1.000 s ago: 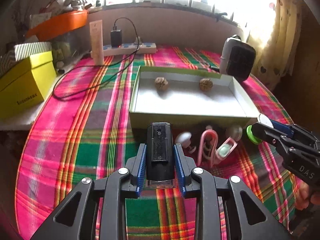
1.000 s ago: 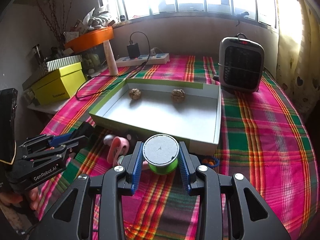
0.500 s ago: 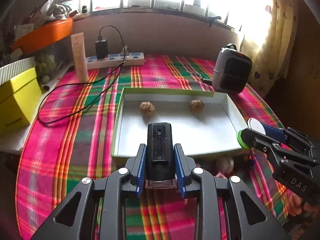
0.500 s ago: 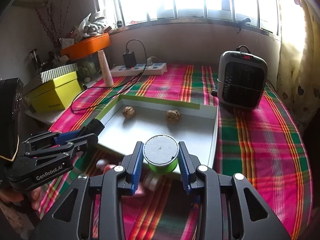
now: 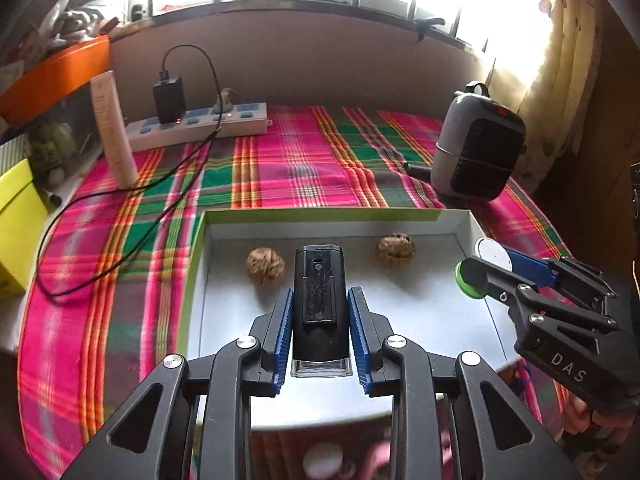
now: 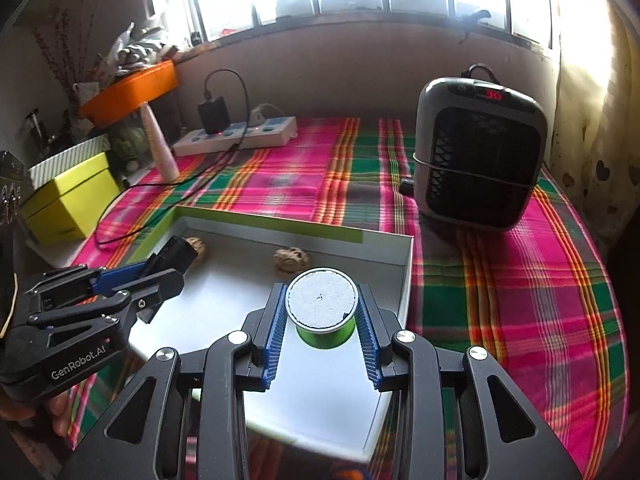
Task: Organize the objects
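My left gripper [image 5: 320, 300] is shut on a black rectangular device [image 5: 319, 292] and holds it above the white tray [image 5: 320, 214]. My right gripper [image 6: 322, 312] is shut on a green spool with a white top [image 6: 322, 305], also above the tray [image 6: 408, 264], near its right side. Two walnuts [image 5: 265, 265] [image 5: 396, 249] lie in the tray's far half. The right gripper and spool [image 5: 480, 268] show at the right of the left wrist view. The left gripper [image 6: 172, 258] shows at the left of the right wrist view.
A grey heater [image 6: 478, 156] stands behind the tray at the right. A power strip with a charger [image 5: 196, 122] and its cable, a cream tube [image 5: 114, 128] and a yellow box [image 6: 70, 196] are at the back left. Small items [image 5: 320, 458] lie before the tray.
Both grippers have moved forward with their objects, from over the cloth in front of the tray to above the tray's inside. The walnuts have not moved.
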The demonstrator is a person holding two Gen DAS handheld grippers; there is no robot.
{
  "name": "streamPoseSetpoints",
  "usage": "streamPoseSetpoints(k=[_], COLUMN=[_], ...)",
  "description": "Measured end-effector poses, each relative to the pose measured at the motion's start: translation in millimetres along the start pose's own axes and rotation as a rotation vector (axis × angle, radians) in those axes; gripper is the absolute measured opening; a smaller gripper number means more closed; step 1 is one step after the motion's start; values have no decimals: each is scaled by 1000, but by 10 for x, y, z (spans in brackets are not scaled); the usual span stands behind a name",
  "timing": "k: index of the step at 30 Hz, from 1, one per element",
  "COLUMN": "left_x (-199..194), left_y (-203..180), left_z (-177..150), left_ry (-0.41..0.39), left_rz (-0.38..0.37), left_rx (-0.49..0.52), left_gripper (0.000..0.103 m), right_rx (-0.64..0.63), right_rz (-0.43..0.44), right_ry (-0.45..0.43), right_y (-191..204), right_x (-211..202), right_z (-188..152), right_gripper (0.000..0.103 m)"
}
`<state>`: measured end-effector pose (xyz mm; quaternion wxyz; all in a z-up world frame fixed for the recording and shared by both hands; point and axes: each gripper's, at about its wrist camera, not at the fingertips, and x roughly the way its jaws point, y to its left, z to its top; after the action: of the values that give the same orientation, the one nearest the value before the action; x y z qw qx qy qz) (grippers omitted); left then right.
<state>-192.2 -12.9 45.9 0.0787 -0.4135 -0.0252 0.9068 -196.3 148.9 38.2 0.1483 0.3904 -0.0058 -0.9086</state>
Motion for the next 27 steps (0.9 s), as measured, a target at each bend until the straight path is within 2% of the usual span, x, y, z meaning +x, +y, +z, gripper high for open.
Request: streamPoseSetpoints(k=[4, 11, 27], left_x=[158, 347, 587], left_y=[-16, -6, -21], left_z=[97, 194, 232], left_ry=[17, 36, 79], left_rz=[-6, 1, 14], left_rx=[3, -3, 13], left_gripper=[25, 25, 25], right_rx=[18, 4, -14], right_rz=[27, 12, 1], right_ry=[12, 40, 70], right_y=[-72, -102, -130], right_x=[109, 269, 453], right_z=[64, 138, 182], right_gripper=[35, 35, 35])
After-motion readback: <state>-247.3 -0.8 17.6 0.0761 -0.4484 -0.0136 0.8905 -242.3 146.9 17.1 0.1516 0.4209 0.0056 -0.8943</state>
